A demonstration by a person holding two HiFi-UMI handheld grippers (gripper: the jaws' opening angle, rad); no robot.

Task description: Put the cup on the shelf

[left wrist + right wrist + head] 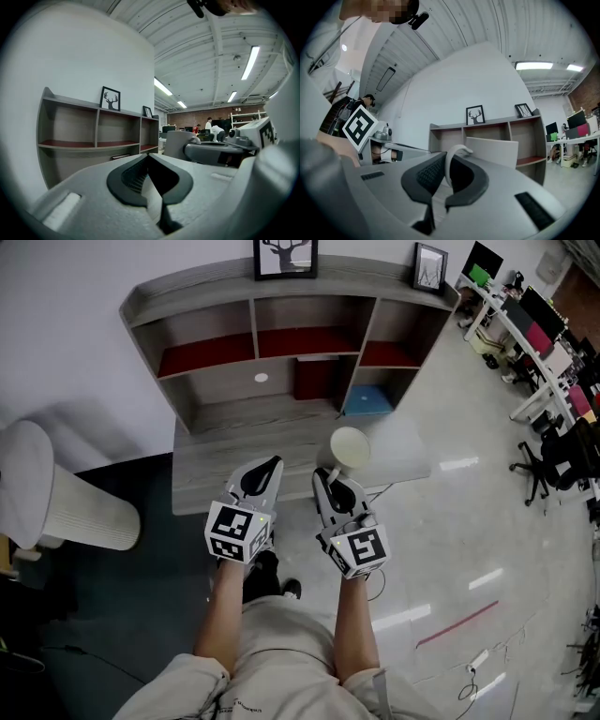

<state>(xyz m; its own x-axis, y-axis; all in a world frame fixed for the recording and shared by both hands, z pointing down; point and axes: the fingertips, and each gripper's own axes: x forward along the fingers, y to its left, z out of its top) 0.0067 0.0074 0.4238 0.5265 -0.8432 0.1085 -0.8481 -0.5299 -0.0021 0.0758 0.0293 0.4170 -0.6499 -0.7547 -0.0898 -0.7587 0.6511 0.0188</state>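
Observation:
A pale cup (349, 448) hangs over the desk's front edge, held by its handle (452, 165). My right gripper (325, 474) is shut on that handle, and the cup's body (492, 151) stands just past the jaws. My left gripper (275, 463) floats beside it, shut with nothing between its fingers (149, 157). In the left gripper view the cup (180, 143) shows to the right. The grey shelf unit (206, 287) with red-lined compartments stands at the back of the desk, ahead of both grippers (487, 125).
Two framed pictures (285, 257) (429, 266) stand on the shelf's top. A dark red box (315, 379) and a blue item (367, 401) sit in lower compartments. A white padded seat (66, 502) is at the left; desks with monitors (534, 324) and an office chair (539, 465) at the right.

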